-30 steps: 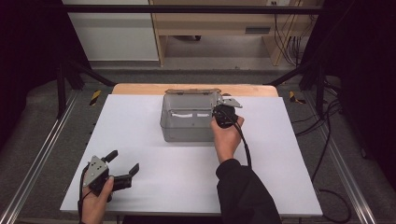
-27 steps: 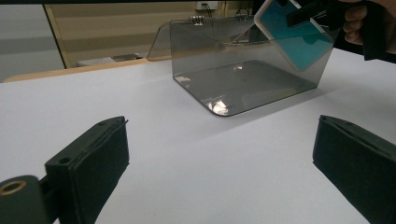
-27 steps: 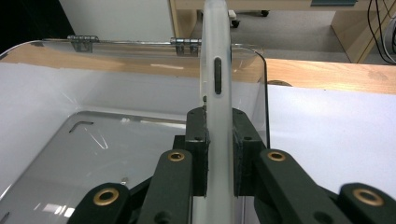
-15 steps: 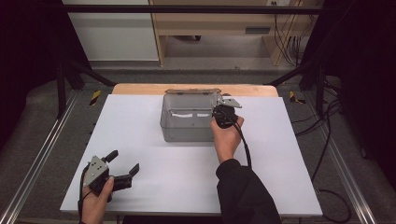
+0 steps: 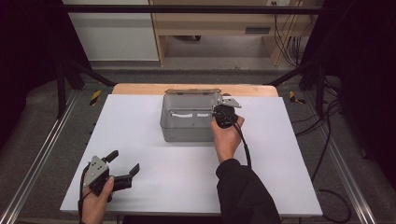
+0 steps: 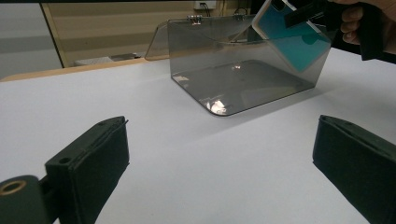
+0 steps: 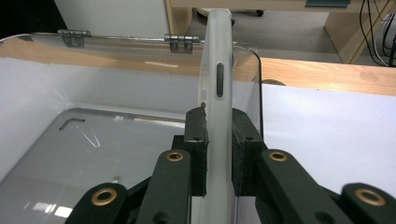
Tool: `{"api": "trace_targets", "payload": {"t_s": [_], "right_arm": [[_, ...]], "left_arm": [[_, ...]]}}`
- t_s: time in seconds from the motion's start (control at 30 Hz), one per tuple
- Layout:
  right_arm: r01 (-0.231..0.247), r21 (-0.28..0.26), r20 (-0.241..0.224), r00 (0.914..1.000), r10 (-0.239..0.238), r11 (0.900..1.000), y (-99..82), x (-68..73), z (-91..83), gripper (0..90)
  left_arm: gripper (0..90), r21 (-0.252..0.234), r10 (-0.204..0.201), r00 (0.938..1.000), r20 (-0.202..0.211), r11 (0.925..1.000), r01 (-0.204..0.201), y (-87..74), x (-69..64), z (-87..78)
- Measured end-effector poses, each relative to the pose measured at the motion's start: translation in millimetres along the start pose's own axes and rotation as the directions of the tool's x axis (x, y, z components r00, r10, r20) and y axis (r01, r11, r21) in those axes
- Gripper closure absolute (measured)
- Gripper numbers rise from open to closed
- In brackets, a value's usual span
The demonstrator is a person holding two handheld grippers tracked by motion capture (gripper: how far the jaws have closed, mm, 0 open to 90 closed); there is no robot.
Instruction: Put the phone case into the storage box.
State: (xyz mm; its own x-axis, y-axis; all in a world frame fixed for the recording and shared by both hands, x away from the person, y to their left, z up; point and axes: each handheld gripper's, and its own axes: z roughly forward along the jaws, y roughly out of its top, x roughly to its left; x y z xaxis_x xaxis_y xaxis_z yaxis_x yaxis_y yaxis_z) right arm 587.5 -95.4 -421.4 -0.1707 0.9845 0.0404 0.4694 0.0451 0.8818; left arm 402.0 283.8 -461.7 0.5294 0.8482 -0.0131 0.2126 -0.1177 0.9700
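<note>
Phone case held edge-up over the clear box; nothing has shifted in the last second.

The right gripper (image 7: pixel 218 154) stays clenched on the white phone case (image 7: pixel 216 84), poised inside the right end of the clear hinged box (image 5: pixel 187 122) at the table's far middle, so lowering it in looks like the pending step. The left gripper (image 5: pixel 122 164) stays parked near the left front corner of the white table (image 5: pixel 289 154), jaws spread and empty.

No readable text, labels, brands or numbers anywhere. Phone case (image 7: pixel 215 84) in the clear box (image 5: pixel 189 122): blank. Closest to a sign: yellow-black hazard tape (image 5: pixel 95 97) left of the table (image 5: pixel 280 154).
</note>
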Motion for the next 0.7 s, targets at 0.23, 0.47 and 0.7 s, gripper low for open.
{"api": "trace_targets", "payload": {"t_s": [0.23, 0.47, 0.7], "right_arm": [[0.015, 0.001, 0.015, 0.9998, -0.015, 0.9999, 0.2, -0.2, 0.2, 78.6], [0.009, 0.005, 0.021, 0.9997, -0.009, 0.9999, 0.3, -1.9, 0.8, 78.4], [0.015, 0.005, 0.02, 0.9997, -0.015, 0.9999, 0.7, -2.8, 1.5, 78.8]], "left_arm": [[3.5, 0.001, 0.001, 1.0, 0.002, 1.0, -0.001, 0.0, -0.3, 0.1], [3.6, 0.002, 0.0, 1.0, 0.004, 1.0, 0.0, -0.1, -0.4, 0.3], [3.6, 0.002, 0.0, 1.0, 0.005, 1.0, 0.0, -0.1, -0.4, 0.3]]}}
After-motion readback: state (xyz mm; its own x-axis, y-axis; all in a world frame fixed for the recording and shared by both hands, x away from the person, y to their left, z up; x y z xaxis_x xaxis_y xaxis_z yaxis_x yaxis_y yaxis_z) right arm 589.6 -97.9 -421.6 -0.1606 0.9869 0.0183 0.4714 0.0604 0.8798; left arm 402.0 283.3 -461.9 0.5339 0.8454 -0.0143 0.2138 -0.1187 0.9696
